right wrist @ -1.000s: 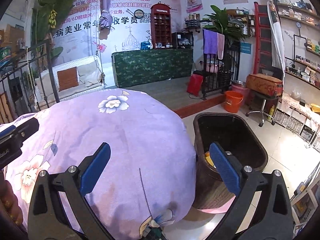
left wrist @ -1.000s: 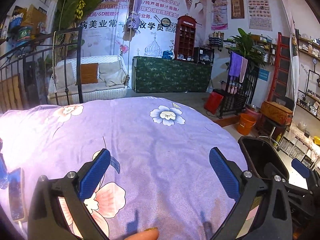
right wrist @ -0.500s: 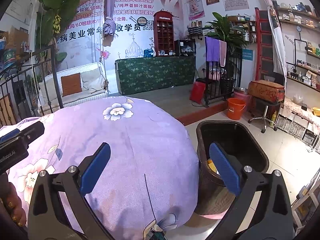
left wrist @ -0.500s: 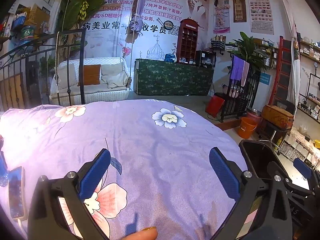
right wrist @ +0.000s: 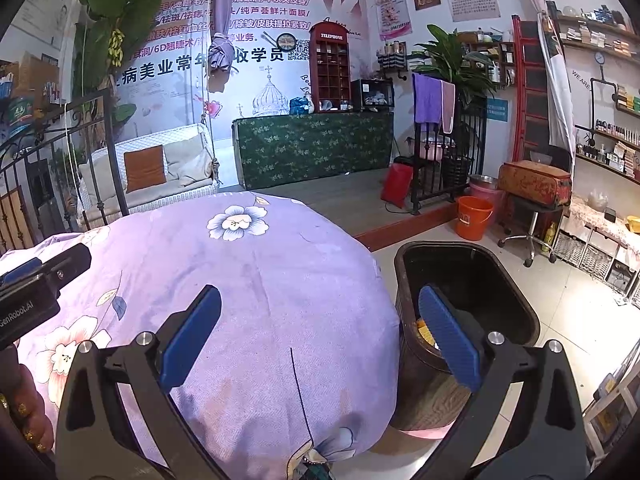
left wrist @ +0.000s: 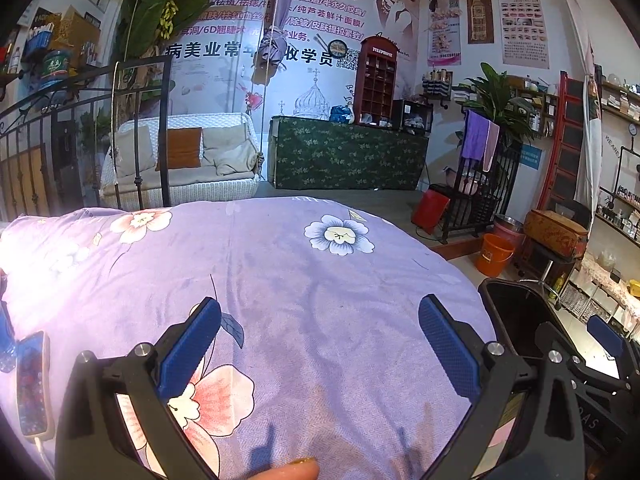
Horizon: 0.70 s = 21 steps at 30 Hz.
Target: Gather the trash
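A dark oval trash bin (right wrist: 468, 308) stands on the floor right of the purple flowered bed cover (right wrist: 248, 304); something yellow (right wrist: 423, 327) lies inside it. The bin's rim also shows in the left wrist view (left wrist: 516, 312). My right gripper (right wrist: 320, 340) is open and empty, held over the bed's right edge, its right finger in front of the bin. My left gripper (left wrist: 320, 344) is open and empty above the purple cover (left wrist: 304, 280). I see no loose trash on the cover.
A phone (left wrist: 32, 380) with a cable lies on the bed at the far left. An orange bucket (right wrist: 474, 218), a stool with a box (right wrist: 534, 184) and shelves (right wrist: 600, 248) stand beyond the bin. A black metal bed frame (left wrist: 80, 152) is at the left.
Both views have tilted up slightly, so the bed and bin sit a little lower in frame. Both grippers stay open and empty.
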Available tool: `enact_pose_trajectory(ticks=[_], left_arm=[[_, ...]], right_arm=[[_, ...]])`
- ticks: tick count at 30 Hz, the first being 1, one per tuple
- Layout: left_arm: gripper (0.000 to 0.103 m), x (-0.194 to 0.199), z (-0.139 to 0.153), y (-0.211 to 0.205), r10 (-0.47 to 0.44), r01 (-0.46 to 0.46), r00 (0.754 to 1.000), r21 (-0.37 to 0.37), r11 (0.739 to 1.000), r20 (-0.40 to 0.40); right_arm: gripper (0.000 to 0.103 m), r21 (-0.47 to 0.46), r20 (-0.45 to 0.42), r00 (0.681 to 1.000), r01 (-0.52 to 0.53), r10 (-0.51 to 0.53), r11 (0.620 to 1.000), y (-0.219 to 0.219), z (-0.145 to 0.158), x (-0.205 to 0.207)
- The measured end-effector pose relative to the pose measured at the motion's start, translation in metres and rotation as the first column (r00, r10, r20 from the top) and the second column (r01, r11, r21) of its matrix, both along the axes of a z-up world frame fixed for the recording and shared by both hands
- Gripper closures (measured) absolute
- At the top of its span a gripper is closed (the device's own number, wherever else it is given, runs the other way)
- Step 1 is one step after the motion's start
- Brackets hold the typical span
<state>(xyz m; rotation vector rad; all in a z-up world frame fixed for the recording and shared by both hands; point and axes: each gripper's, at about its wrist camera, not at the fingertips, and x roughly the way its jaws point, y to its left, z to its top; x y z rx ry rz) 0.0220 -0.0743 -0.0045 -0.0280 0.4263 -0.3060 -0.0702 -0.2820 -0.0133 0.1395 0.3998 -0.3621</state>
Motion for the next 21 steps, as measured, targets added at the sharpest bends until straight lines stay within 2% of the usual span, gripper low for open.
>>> enact_pose_trajectory(ticks=[21], left_arm=[[0.006, 0.0003, -0.0015, 0.0000, -0.010, 0.010, 1.000, 0.004, 1.000, -0.007]], right_arm=[[0.005, 0.005, -0.001, 1.000, 0.003, -0.003, 1.000, -0.0023, 0.0010, 0.0014]])
